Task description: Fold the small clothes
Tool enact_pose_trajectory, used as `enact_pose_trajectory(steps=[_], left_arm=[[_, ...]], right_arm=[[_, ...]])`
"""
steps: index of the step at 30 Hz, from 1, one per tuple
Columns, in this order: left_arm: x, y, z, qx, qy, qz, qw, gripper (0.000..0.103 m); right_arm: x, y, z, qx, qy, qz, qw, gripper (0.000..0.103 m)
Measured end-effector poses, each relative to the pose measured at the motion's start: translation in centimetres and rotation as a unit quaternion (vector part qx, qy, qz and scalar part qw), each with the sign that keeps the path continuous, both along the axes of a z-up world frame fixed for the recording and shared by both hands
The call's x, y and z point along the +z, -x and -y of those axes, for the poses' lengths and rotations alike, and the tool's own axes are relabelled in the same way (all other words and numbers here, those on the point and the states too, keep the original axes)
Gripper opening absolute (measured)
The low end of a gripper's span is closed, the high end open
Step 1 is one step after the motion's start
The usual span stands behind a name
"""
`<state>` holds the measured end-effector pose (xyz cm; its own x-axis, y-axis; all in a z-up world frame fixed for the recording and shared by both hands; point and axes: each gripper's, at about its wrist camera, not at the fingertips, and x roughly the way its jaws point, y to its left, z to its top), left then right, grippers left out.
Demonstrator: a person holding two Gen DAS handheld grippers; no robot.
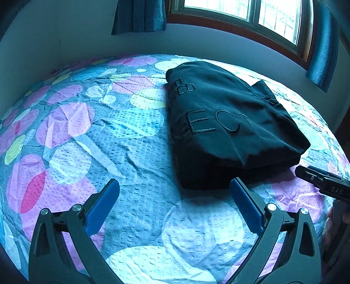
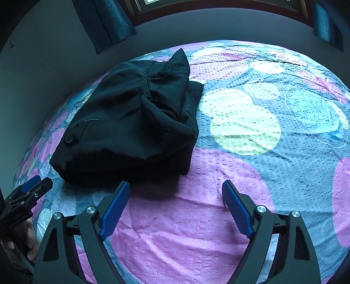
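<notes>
A black garment [image 1: 229, 122] with stitched letters lies folded into a thick bundle on the patterned bedspread [image 1: 131, 157]. My left gripper [image 1: 175, 181] hovers just in front of the bundle's near edge, open and holding nothing. In the right wrist view the same garment [image 2: 131, 122] lies up and to the left, with a loose flap sticking up at its far end. My right gripper [image 2: 176, 183] is open over the pink patch of the bedspread [image 2: 240, 174], just short of the bundle's near right corner. Each gripper shows at the other view's edge: the right gripper [image 1: 306, 172], the left gripper [image 2: 41, 182].
The bed runs up to a pale wall [image 1: 65, 43] with a wood-framed window [image 1: 251, 15] and blue curtains [image 1: 140, 15]. A hand [image 2: 30, 242] grips the left tool's handle. Bedspread stretches left of the garment in the left wrist view and right of it in the right wrist view.
</notes>
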<state>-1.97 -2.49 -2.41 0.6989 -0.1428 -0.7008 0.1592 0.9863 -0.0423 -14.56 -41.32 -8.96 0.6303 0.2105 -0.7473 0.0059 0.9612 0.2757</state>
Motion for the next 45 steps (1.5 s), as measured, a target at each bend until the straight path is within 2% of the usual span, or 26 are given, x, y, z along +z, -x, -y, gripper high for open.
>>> enact_pose_trajectory(steps=[4,17,24,36,45], left_arm=[[0.2,0.0,-0.1,0.011,-0.004,0.007,0.9999,0.101],[0.6,0.3,0.3,0.018,-0.021,0.017,0.9995,0.101],[0.5,0.2,0.0,0.027,-0.009,0.012,0.9995,0.101],[0.4,0.5,0.4,0.031,-0.020,0.015,0.9992,0.101],[0.1,0.1,-0.2,0.046,-0.012,0.010,0.9988,0.101]], right_arm=[[0.5,1.1,0.4,-0.001,0.000,0.005,1.000,0.085],[0.7,1.0,0.1,0.000,0.000,0.011,1.000,0.085],[0.6,0.9,0.2,-0.001,-0.002,0.016,1.000,0.085],[0.3,1.0,-0.4,0.006,-0.003,0.020,1.000,0.085],[-0.2,0.9,-0.7,0.008,-0.003,0.016,1.000,0.085]])
